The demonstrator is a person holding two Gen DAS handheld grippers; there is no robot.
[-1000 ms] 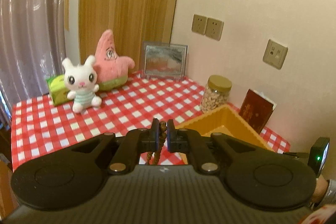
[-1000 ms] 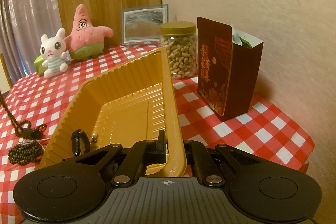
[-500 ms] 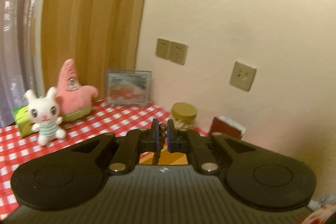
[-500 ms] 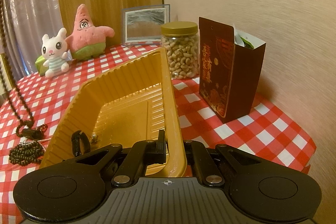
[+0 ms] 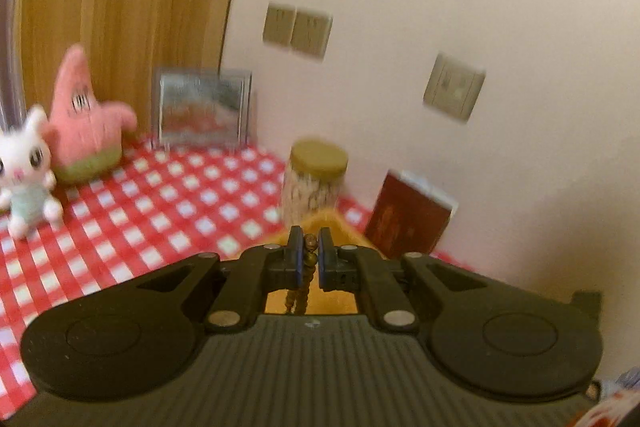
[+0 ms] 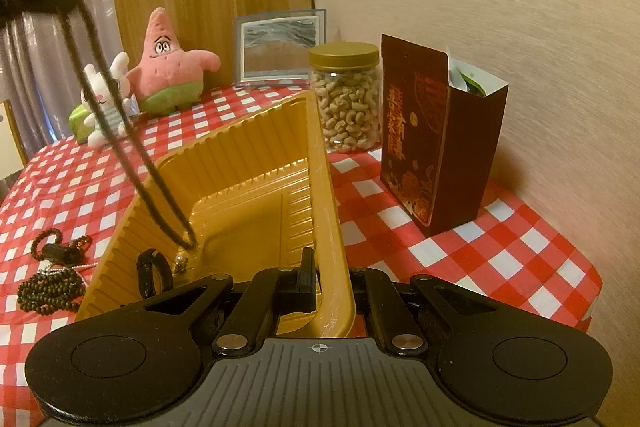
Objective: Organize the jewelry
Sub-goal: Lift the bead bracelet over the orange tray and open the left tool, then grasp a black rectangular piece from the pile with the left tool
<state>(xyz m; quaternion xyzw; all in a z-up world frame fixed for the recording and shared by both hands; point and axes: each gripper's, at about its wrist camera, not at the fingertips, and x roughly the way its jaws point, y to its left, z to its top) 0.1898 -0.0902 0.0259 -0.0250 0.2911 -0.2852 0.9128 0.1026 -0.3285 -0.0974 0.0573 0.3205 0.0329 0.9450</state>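
Since a second ago my left gripper (image 5: 308, 251) has swung right and forward, and the bead necklace (image 6: 156, 183) it pinches now hangs over the gold tray (image 6: 256, 151). In the right wrist view the strand was off at the far left edge before; now it runs down from the upper left, its low end touching the tray floor near a small silver charm (image 6: 180, 261) and a black ring-shaped piece (image 6: 150, 273). Left view is blurred, but beads show between the fingers, which stand narrow and clamp the strand. Tray tip now sits just past them.

My right gripper (image 6: 326, 277) has not shifted. Its fingers are narrow, gripping the tray's near right wall. More dark beads (image 6: 48, 291) lie on the red checked cloth (image 6: 480, 251), left of the tray, unmoved. Nut jar (image 6: 346, 97), dark red box (image 6: 432, 147), photo frame (image 6: 280, 47), pink star plush (image 6: 168, 67) and white bunny plush (image 6: 106, 99) are unchanged at the far side.
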